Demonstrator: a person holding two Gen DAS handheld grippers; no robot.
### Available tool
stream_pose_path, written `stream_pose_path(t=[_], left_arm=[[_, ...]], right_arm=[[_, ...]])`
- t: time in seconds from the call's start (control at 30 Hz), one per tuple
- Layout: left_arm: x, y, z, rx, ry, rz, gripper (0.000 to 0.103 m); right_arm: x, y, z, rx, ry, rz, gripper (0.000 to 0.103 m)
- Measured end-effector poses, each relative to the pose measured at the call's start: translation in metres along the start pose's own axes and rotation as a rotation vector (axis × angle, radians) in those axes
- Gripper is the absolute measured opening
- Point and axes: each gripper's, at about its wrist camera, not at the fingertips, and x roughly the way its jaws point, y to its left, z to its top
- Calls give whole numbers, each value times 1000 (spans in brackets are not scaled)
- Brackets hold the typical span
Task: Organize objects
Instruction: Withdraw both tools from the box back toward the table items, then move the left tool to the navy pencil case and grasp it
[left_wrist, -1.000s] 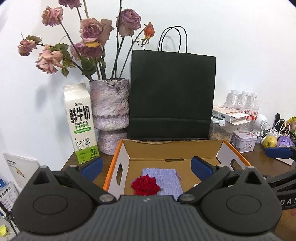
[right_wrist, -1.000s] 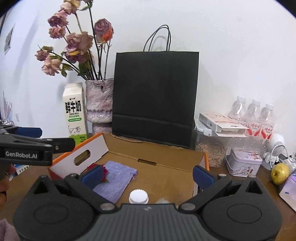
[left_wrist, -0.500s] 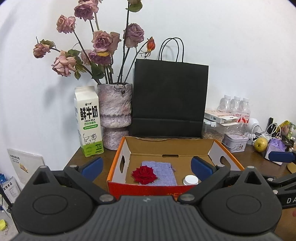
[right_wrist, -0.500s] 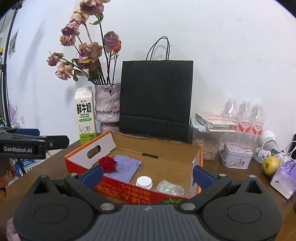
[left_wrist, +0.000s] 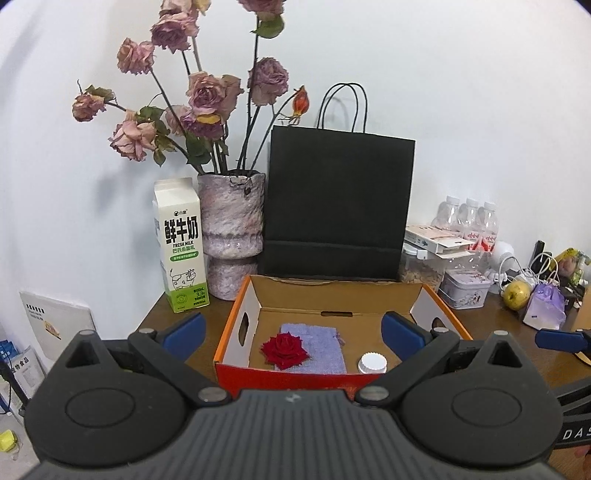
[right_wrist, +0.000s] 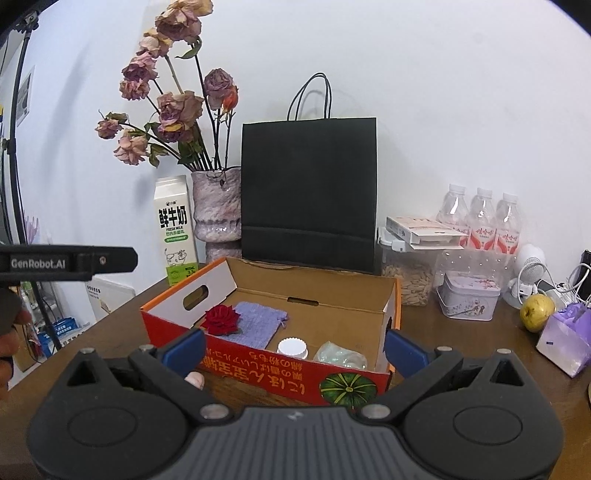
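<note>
An open orange cardboard box (left_wrist: 236, 325) (right_wrist: 170, 299) sits on the brown table. In it lie a red rose (left_wrist: 284, 349) (right_wrist: 221, 319) on a purple pouch (left_wrist: 317, 347) (right_wrist: 258, 321), a white-capped bottle (left_wrist: 372, 363) (right_wrist: 292, 347) and a clear plastic item (right_wrist: 340, 356). My left gripper (left_wrist: 293, 332) is open and empty, in front of the box. My right gripper (right_wrist: 293, 347) is open and empty, in front of the box's near wall. A small pink thing (right_wrist: 195, 378) lies by its left finger.
Behind the box stand a milk carton (left_wrist: 181, 251), a vase of dried roses (left_wrist: 232, 232) and a black paper bag (left_wrist: 336, 206). To the right are water bottles (right_wrist: 480, 218), a snack jar (right_wrist: 410, 273), a tin (right_wrist: 469, 299), a yellow-green fruit (right_wrist: 537, 312) and a purple bag (right_wrist: 565, 339).
Both grippers have pulled back and up from the box, so the whole box shows now. Both stayed open and empty.
</note>
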Motion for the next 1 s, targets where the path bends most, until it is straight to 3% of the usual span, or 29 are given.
stream_pose_path(t=[0.53,1.0], left_arm=[[-74,-9,-24,23,-4,17,103],[-136,-1,-66,30,34,37,103]], right_arm=[[-66,8,-25,-21,-7,-12,103],[-130,18,-67,-31,2,-22,103]])
